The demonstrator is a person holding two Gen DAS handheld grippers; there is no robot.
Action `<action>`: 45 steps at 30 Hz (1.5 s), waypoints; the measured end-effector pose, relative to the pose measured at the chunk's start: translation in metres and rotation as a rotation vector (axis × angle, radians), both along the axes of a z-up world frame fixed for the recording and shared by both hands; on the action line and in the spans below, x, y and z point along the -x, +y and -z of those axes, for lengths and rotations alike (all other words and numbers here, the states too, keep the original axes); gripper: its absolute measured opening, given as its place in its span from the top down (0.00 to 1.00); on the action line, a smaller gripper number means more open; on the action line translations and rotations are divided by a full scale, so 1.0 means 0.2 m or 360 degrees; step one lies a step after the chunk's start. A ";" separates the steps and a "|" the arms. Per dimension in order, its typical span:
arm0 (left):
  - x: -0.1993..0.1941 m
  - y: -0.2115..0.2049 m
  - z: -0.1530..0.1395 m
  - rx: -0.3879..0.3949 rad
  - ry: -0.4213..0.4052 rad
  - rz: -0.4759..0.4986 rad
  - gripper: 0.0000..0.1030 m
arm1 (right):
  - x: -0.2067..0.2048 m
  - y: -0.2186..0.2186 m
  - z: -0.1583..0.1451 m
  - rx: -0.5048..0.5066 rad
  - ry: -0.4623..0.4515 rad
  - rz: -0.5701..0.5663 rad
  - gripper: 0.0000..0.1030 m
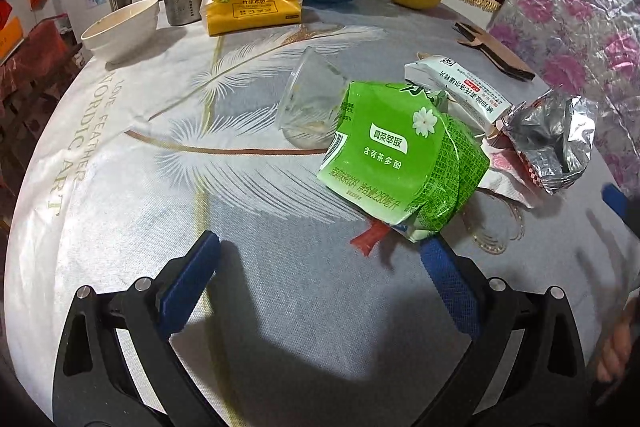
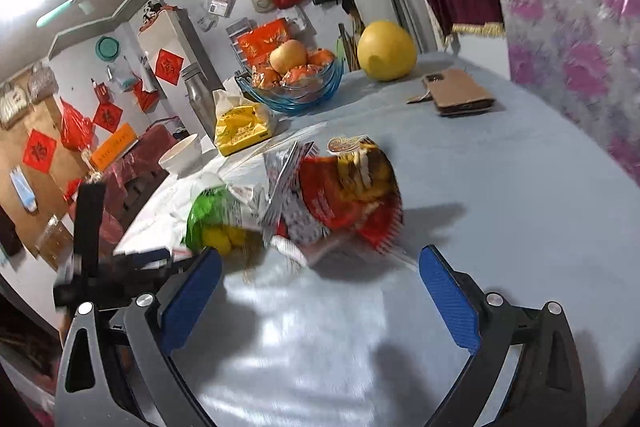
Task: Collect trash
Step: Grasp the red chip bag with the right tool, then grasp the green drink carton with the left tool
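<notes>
1. Near the right edge of the tabletop (image 1: pixel 120 227) lies a squashed green drink carton (image 1: pixel 396 163). It rests just ahead of the left gripper (image 1: pixel 320 267), whose jaws are wide open and hold nothing. Its near corner touches the right blue finger (image 1: pixel 448 287).
2. The right gripper (image 2: pixel 320 287) is wide open too, with a red and silver snack bag (image 2: pixel 340 195) just ahead.
3. Bare cloth lies between both pairs of jaws.
4. The right view is blurry.
</notes>
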State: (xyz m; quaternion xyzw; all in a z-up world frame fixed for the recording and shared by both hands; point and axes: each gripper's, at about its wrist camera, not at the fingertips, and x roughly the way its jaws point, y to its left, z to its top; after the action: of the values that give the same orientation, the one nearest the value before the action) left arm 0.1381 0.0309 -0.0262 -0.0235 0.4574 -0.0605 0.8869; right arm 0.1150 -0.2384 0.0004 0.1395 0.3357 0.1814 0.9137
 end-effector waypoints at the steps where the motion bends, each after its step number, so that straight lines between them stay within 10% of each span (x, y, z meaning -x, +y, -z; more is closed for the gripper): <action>1: 0.00 0.00 0.00 -0.0003 0.0000 0.0000 0.07 | -0.04 0.01 0.00 -0.0003 0.0009 0.0006 0.06; 11: -0.01 -0.02 0.00 -0.0050 0.0005 0.0004 0.07 | -0.38 0.09 0.06 0.0122 0.0089 0.0011 0.06; 16: -0.01 -0.02 0.00 -0.0020 0.0004 0.0005 0.07 | -0.32 0.08 0.03 0.0064 -0.0007 -0.0063 0.35; 24: 0.02 0.00 -0.04 0.0085 -0.0057 0.0068 0.07 | -0.27 -0.03 0.01 -0.0088 -0.0093 0.0051 0.32; 36: 0.00 -0.26 -0.12 -0.0383 -0.0295 0.0195 0.07 | -0.27 -0.07 0.02 -0.0176 -0.0099 0.0049 0.28; 45: -0.02 0.13 -0.19 -0.0295 -0.0306 -0.0191 0.07 | -0.27 -0.09 0.02 -0.0228 -0.0105 0.0039 0.28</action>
State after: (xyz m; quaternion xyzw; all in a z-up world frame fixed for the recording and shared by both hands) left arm 0.1411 0.0575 0.0117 0.0371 0.3718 0.0331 0.9270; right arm 0.1690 -0.2558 -0.0044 0.2027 0.2899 0.1983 0.9141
